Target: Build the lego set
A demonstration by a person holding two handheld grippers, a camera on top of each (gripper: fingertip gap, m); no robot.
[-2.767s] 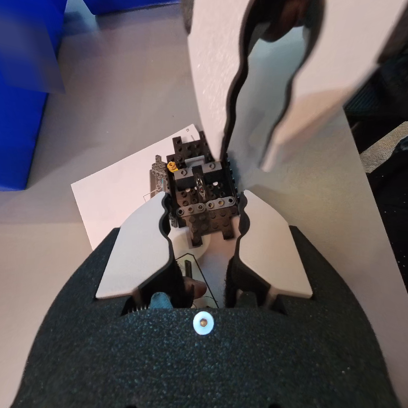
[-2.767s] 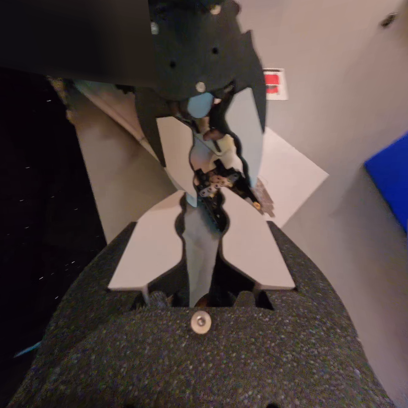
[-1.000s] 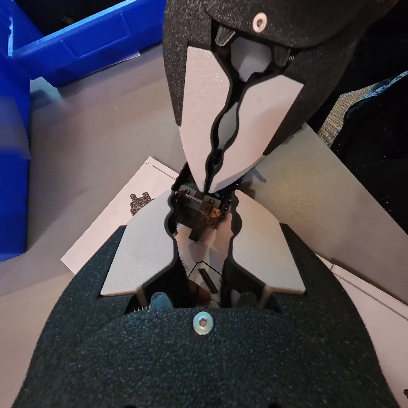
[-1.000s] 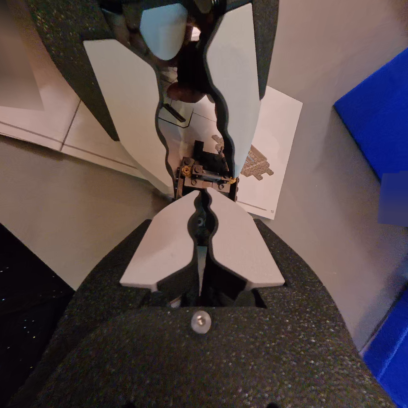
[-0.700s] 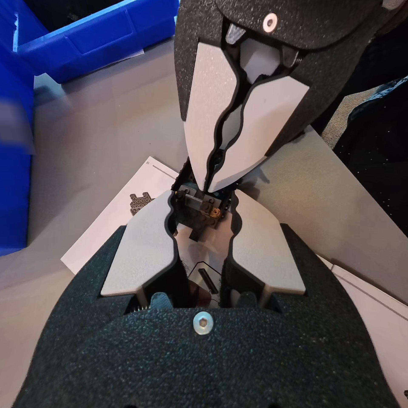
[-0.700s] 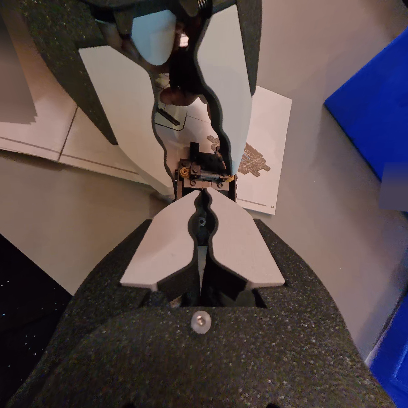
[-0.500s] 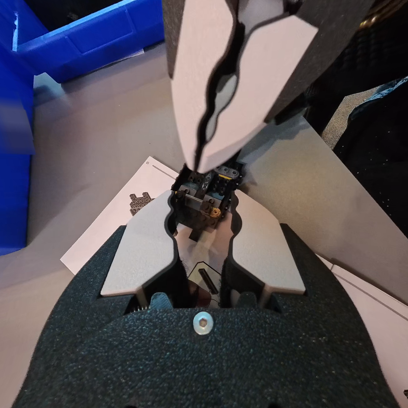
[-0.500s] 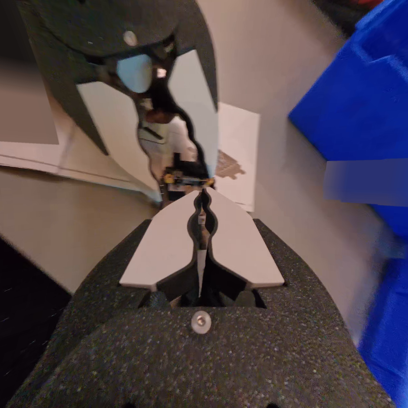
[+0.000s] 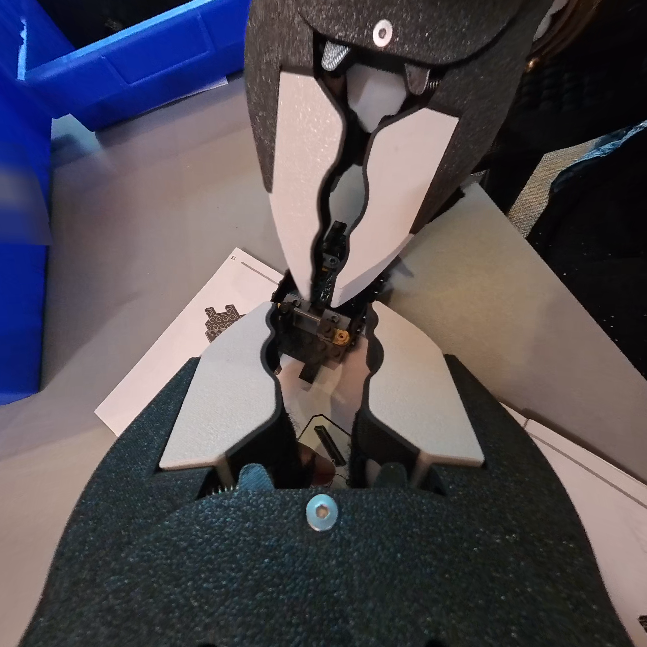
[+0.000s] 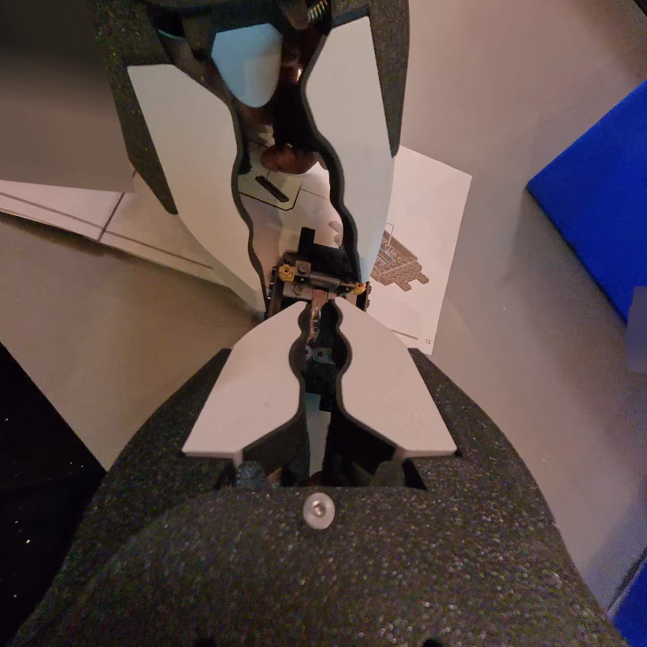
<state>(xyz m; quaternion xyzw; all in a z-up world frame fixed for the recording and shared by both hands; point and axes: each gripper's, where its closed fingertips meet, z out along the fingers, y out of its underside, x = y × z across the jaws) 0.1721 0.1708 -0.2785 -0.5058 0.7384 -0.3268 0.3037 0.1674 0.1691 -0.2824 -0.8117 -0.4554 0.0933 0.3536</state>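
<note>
Between the tips of the left gripper (image 9: 320, 320) sits the black lego build (image 9: 311, 336), clamped from both sides by its fingers and resting over the white instruction sheet (image 9: 168, 367) on the grey table (image 9: 140, 210). Opposite, the right gripper (image 10: 317, 308) points in tip to tip, its jaws nearly together, pinching a thin dark lego piece (image 10: 315, 324) against the build's top. Blue bins (image 9: 115, 59) stand beyond, well apart.
</note>
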